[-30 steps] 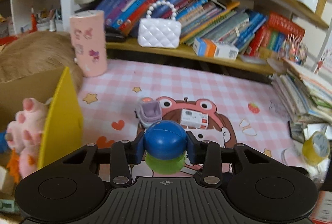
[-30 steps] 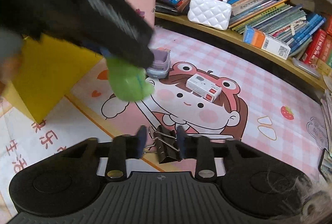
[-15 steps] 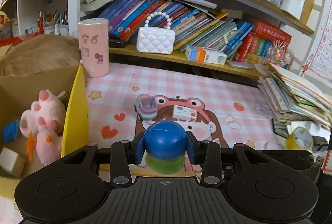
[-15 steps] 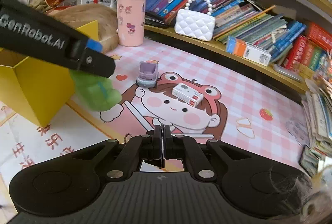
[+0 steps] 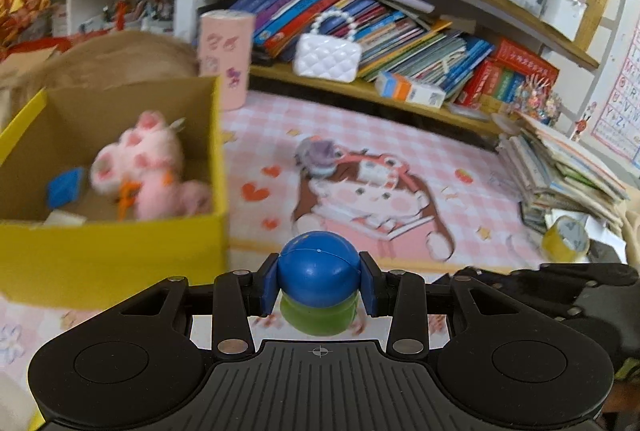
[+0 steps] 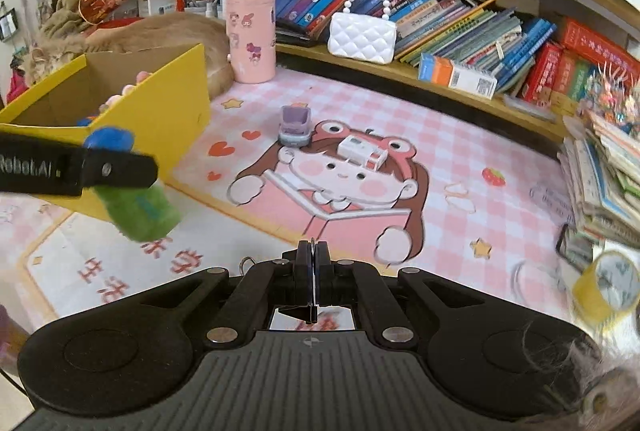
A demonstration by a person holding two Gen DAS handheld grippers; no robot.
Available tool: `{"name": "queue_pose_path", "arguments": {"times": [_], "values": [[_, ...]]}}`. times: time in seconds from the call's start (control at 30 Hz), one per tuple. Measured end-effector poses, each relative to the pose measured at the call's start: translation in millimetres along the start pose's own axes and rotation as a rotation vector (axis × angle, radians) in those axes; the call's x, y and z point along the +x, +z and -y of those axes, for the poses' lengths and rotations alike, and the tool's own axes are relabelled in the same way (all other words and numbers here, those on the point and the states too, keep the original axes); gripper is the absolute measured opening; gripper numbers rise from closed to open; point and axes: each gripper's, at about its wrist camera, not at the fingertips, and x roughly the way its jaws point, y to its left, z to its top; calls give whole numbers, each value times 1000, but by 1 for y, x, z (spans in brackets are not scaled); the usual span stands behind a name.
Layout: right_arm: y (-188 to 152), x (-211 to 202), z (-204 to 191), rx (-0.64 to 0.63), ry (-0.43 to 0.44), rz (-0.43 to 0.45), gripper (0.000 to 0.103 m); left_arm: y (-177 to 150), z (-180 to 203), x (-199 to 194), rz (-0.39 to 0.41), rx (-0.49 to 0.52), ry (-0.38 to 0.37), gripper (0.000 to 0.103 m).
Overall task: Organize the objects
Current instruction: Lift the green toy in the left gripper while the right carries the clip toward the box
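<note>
We're carrying the blue-and-green toy (image 5: 318, 289) clamped in our left gripper (image 5: 319, 289) toward the yellow box (image 5: 120, 255), right gripper (image 6: 312, 277) pinched on a binder clip (image 6: 310, 307); next, we'd say, lift over the rim and release.

Open yellow box (image 5: 120, 255) at left: its top is unobstructed, its floor partly filled by a pink plush (image 5: 148, 167) and a blue block (image 5: 64, 187). Mat (image 6: 460, 159) centre: mostly bare, broken only by a purple toy (image 6: 295, 125) and a small white box (image 6: 362, 153), close together. Pink canister (image 6: 251, 37) stands just behind the box's far corner. Right edge is blocked by a book stack (image 5: 568, 175) and a tape roll (image 6: 608, 283). Shelf (image 6: 420, 75) with white purse (image 6: 362, 37) closes the rear.
</note>
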Motion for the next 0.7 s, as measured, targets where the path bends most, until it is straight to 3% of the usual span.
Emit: {"name": "queue_pose_path", "arguments": {"times": [0.3,0.7], "values": [[-5,-7,-62,71,70,-58,2,-18,-53,-40,8,-27,27,38],[-10,-28,-162,-20,112,-34,2,-40,-118,-97,42,-48,58,38]]}}
